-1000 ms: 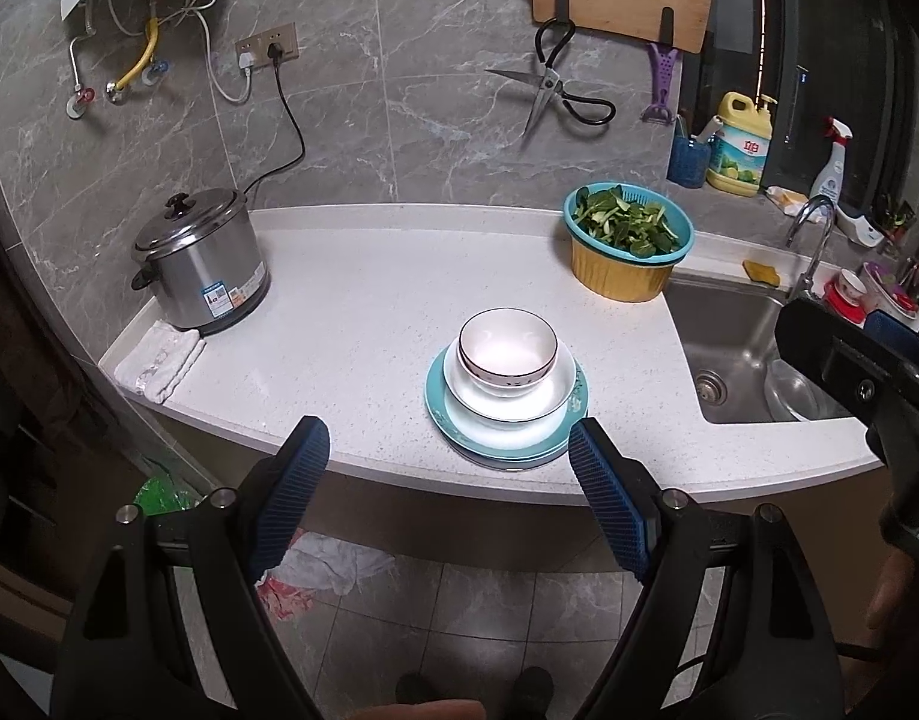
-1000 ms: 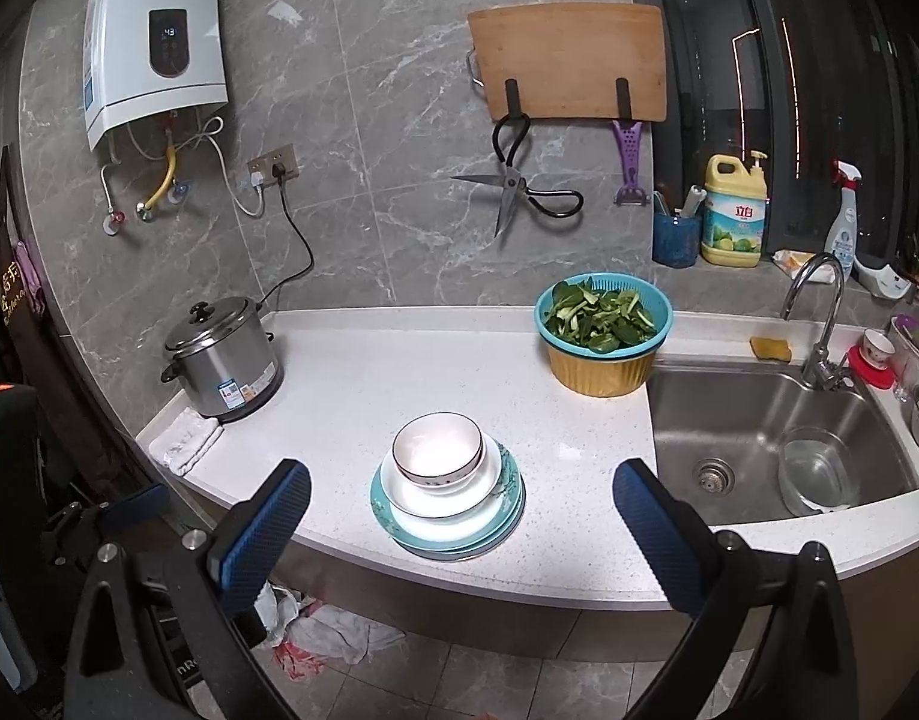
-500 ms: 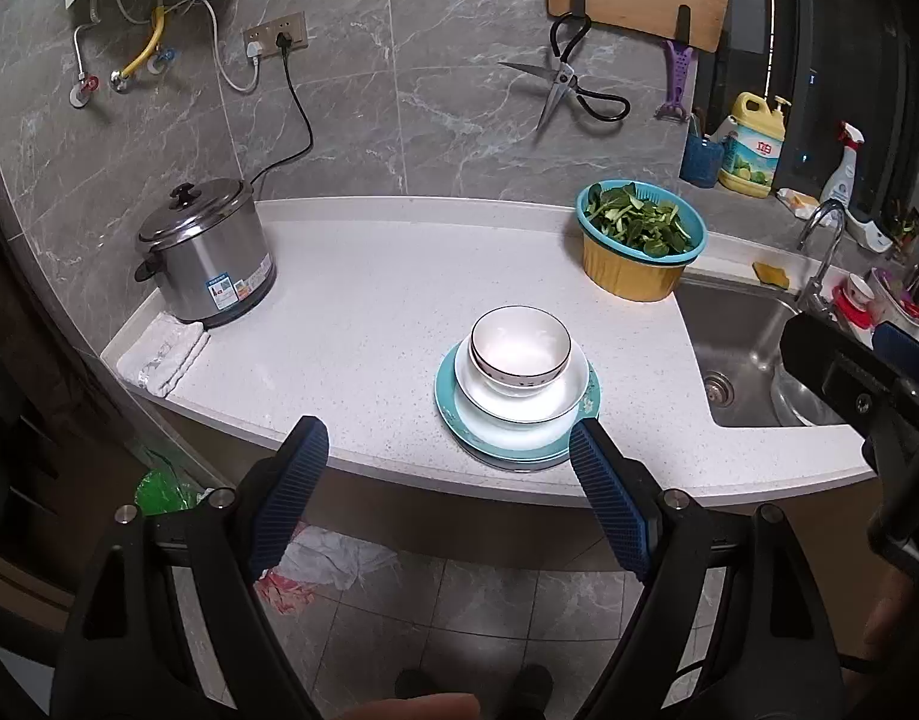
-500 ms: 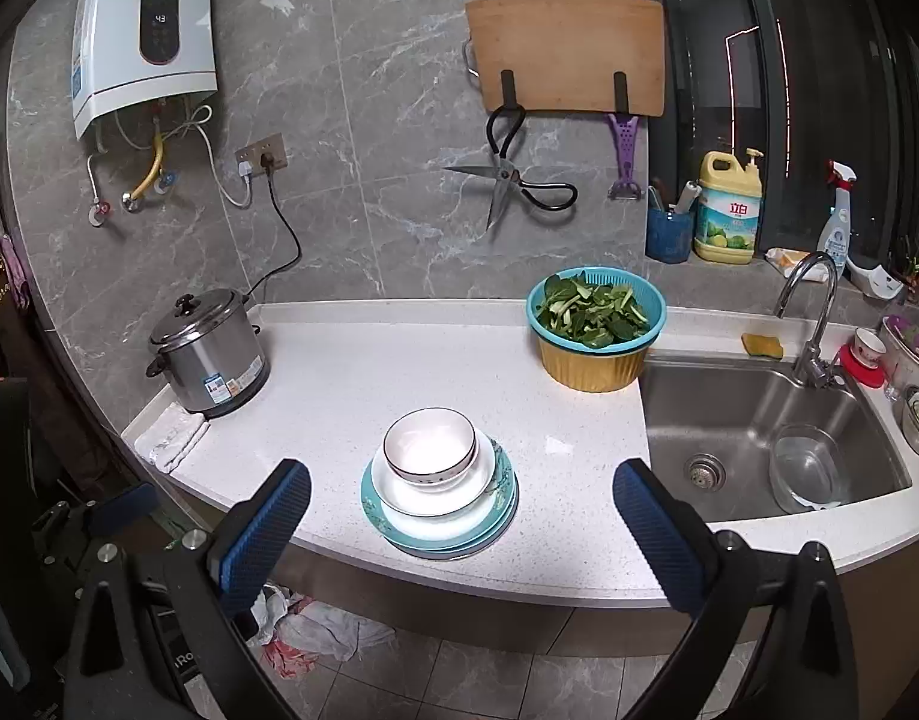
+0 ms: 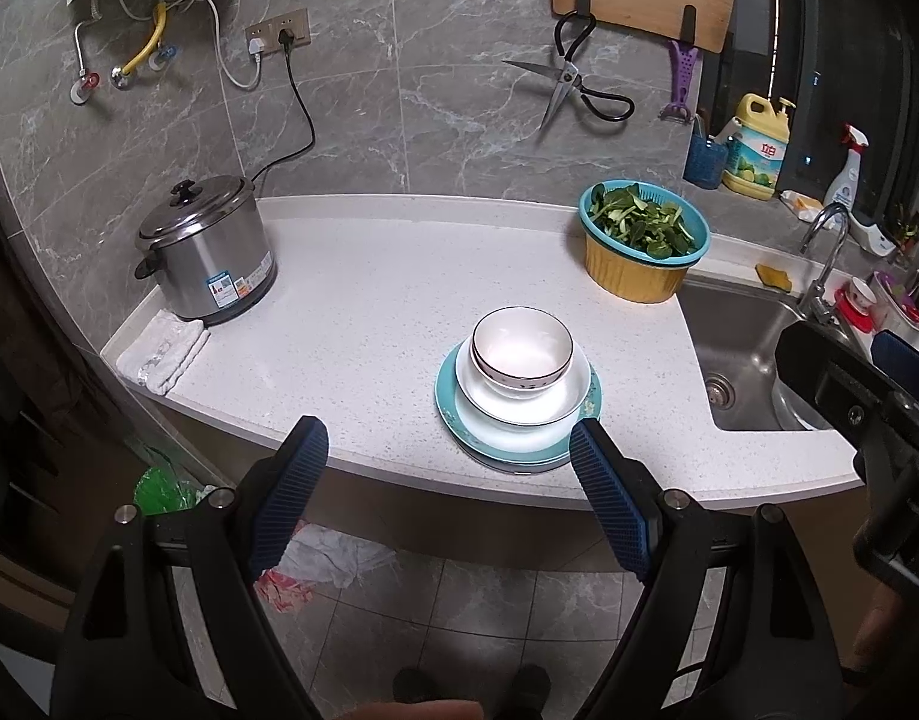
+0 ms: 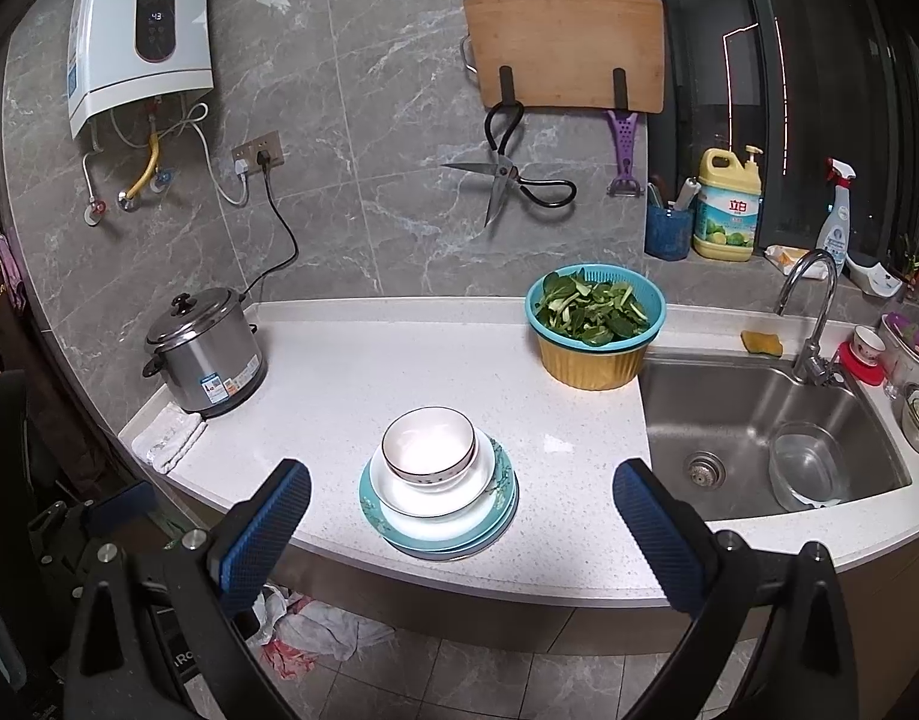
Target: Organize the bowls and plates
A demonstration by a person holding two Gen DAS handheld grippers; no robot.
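Note:
A white bowl with a dark rim (image 5: 522,354) (image 6: 429,446) sits in a wider white dish (image 5: 522,405) (image 6: 435,495), stacked on teal plates (image 5: 516,453) (image 6: 444,534) near the front edge of the white counter (image 5: 369,324) (image 6: 339,396). My left gripper (image 5: 447,474) hangs open in front of the counter edge, short of the stack, with nothing between its blue pads. My right gripper (image 6: 459,516) also stands open and empty, back from the stack. Part of the right gripper (image 5: 867,396) shows at the right of the left wrist view.
A steel rice cooker (image 5: 204,252) (image 6: 204,351) and a folded cloth (image 5: 162,351) stand at the counter's left. A teal colander of greens in a yellow bowl (image 5: 642,249) (image 6: 594,327) sits by the sink (image 6: 759,438), which holds a glass bowl (image 6: 807,468). Scissors (image 6: 507,180) hang on the wall.
Both views have shifted only slightly; the stack sits a little farther left and lower in the left wrist view. Both grippers stay open and nothing on the counter has moved.

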